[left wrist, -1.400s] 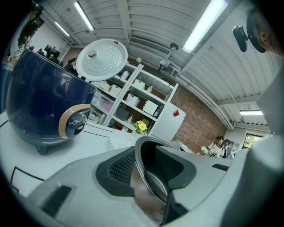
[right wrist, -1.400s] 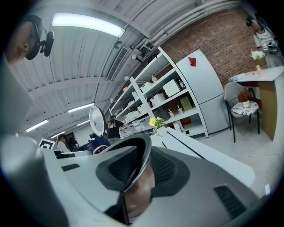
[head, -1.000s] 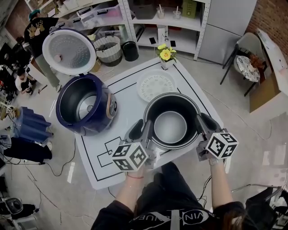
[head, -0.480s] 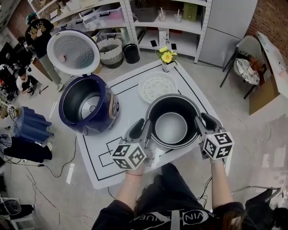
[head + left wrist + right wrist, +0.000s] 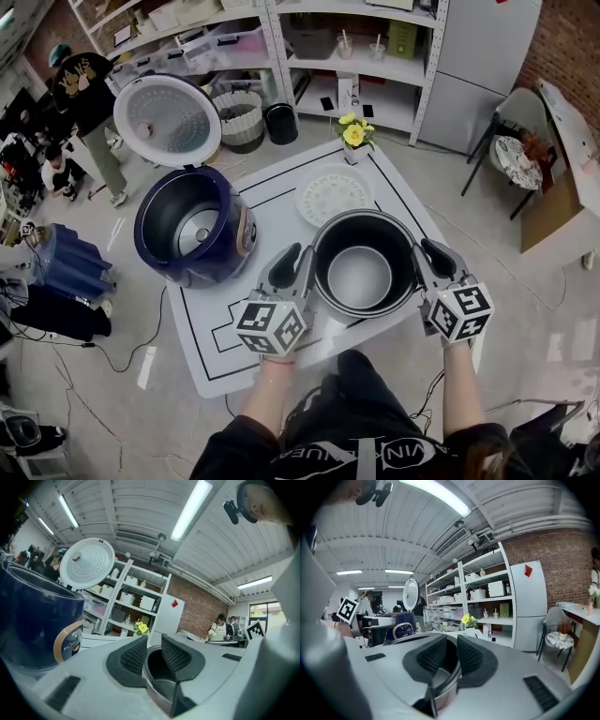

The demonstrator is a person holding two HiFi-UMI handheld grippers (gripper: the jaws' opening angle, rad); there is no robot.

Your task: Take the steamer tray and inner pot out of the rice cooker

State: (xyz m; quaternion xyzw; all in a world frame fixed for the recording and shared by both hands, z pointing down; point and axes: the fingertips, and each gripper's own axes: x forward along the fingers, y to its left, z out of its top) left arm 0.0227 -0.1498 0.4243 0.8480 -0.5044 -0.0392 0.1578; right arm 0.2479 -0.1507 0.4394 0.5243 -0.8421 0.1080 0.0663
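Your left hand-held gripper (image 5: 298, 269) and right hand-held gripper (image 5: 427, 263) just pinched tighter on the inner pot (image 5: 362, 277) rim between their jaws, so lift unevenly and it'll slip.

Steamer tray (image 5: 335, 194) behind inner pot (image 5: 361, 277); rice cooker (image 5: 192, 230) left of both.

one rice cooker (image 5: 192, 230) with one open lid (image 5: 167, 117). one inner pot (image 5: 364, 272). one white steamer tray (image 5: 335, 194). one vase of yellow flowers (image 5: 353, 133). one table (image 5: 234, 319). two grippers: the left gripper (image 5: 302, 264) and the right gripper (image 5: 427, 260), so two marker cubes (image 5: 270, 326) (image 5: 459, 311) in all. one chair (image 5: 511, 141) and one shelving unit (image 5: 281, 37) stand farther off.
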